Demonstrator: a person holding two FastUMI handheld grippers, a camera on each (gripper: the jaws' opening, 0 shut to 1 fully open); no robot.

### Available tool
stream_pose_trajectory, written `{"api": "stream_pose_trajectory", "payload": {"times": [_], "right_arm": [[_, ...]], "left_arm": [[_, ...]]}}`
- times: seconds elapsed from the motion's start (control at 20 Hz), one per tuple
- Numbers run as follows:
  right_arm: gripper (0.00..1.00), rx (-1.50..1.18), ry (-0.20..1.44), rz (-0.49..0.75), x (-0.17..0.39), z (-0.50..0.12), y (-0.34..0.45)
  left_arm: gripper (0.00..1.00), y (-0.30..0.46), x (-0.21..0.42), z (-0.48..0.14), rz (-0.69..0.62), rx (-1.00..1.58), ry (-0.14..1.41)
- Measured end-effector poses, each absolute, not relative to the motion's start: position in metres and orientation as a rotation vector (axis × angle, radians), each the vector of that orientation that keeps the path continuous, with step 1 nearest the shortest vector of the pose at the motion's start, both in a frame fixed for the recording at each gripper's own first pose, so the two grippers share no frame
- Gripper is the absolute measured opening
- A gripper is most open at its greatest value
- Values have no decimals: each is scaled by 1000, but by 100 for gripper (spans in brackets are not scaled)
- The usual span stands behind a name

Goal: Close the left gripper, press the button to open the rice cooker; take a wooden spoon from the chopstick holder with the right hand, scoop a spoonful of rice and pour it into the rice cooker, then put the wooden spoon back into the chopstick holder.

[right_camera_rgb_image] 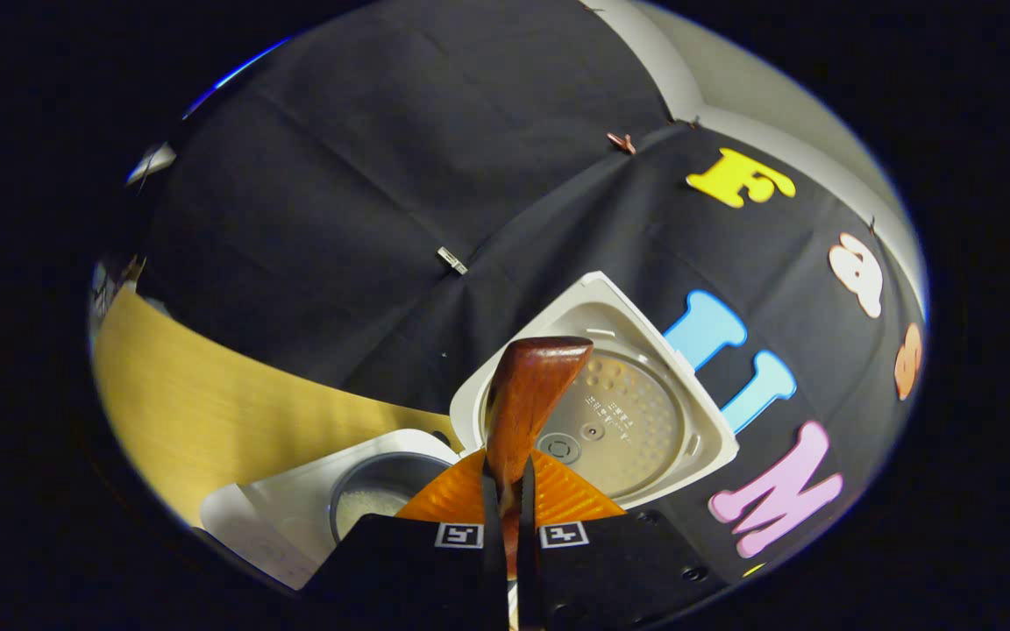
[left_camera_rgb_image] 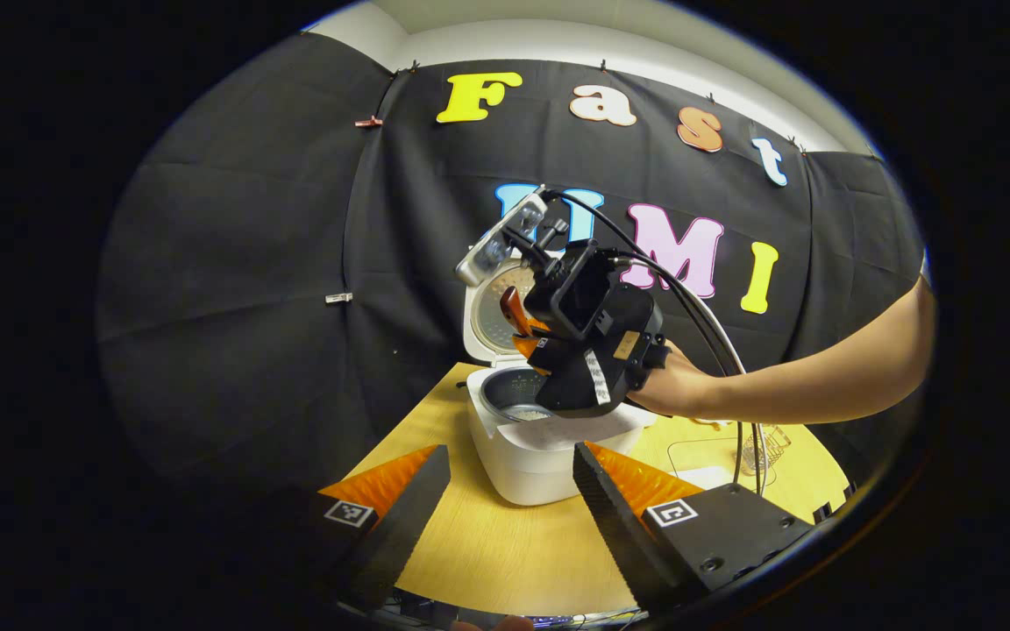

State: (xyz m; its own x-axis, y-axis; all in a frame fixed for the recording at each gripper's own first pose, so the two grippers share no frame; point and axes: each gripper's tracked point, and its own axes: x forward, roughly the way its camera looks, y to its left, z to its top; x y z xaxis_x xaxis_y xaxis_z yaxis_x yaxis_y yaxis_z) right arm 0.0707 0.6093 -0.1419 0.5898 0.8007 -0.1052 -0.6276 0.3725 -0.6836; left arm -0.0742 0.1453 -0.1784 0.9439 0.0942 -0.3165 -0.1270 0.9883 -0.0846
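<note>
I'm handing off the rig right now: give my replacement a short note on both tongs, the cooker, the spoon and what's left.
Left tongs: open, empty, held back over the table, facing the rice cooker.
Right tongs: shut on the wooden spoon, above the cooker.
Rice cooker: lid up, rice in the inner pot.
Done: lid opened, spoon taken.
Left: whether the spoonful is fully poured cannot be told; then return the spoon to the chopstick holder.

A glossy, dark-stained wooden spoon (right_camera_rgb_image: 527, 390) is seen against the smooth white plastic of a cooker (left_camera_rgb_image: 540, 451), whose lid (right_camera_rgb_image: 636, 412) is lined with dimpled matt metal. The table (left_camera_rgb_image: 505, 543) is finished in pale, matt wood grain; the wall (right_camera_rgb_image: 365, 175) is hung with creased black cloth.
</note>
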Motion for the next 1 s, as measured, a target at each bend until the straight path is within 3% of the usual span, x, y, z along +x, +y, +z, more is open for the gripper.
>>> {"api": "stream_pose_trajectory", "payload": {"times": [0.15,0.4,0.6,0.75,1.0], "right_arm": [[8,-836,-350,947,55,-144,613],[8,-753,-255,980,52,-149,613],[9,-427,14,980,69,-148,595],[5,-100,202,913,98,-132,570],[8,374,390,792,132,-103,514]], "left_arm": [[98,145,-77,-182,109,-91,333],[97,145,-76,-184,111,-87,344],[97,139,-76,-184,107,-75,347],[97,133,-76,-181,102,-77,341],[97,121,-76,-173,94,-80,331]]}}
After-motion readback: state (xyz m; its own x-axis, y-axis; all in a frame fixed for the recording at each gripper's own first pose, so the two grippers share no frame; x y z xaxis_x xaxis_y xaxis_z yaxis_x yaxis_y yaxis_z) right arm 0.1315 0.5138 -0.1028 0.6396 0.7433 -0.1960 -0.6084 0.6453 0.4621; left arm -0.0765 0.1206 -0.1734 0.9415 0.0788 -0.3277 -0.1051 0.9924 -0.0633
